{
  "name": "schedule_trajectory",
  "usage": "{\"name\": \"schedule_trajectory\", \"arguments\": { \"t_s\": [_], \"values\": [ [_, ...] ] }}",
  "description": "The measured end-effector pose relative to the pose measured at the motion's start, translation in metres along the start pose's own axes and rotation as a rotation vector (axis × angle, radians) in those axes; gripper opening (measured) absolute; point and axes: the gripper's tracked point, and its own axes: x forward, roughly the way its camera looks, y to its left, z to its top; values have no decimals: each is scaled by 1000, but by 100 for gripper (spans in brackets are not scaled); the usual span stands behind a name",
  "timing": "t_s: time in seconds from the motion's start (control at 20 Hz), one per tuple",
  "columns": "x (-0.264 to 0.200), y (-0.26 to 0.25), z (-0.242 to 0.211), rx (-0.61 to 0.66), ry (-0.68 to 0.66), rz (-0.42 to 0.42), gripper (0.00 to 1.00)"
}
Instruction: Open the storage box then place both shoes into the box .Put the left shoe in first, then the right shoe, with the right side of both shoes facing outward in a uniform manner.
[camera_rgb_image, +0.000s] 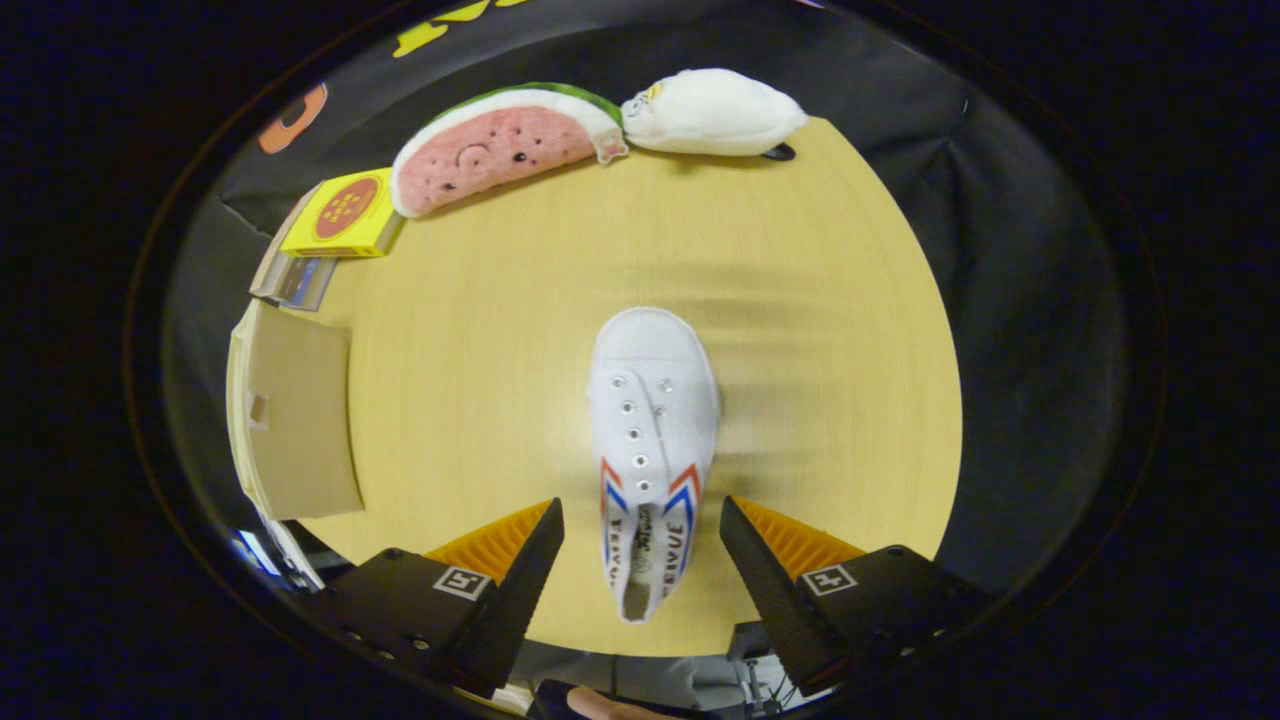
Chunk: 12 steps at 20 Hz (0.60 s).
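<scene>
The gripper (640, 520) has its fingers spread wide, touching nothing. A white shoe (650, 440) lies on the counter (800, 300), heel end between the fingers, toe pointing away. The cardboard box (295, 410) sits off to the left.

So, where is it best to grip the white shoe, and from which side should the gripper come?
Probably at the heel end, across the collar. The white shoe lies upright on the table, toe pointing away, its heel between the open gripper fingers. Come down from above the heel so each finger presses one side wall.
</scene>
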Motion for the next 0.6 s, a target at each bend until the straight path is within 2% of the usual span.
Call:
{"name": "schedule_trajectory", "arguments": {
  "t_s": [0.2,0.45,0.6],
  "values": [
    [18,-26,-4,-32,15,-11,96],
    [41,-24,-9,-53,53,13,95],
    [49,-8,-9,-47,60,88,70]
  ]
}}
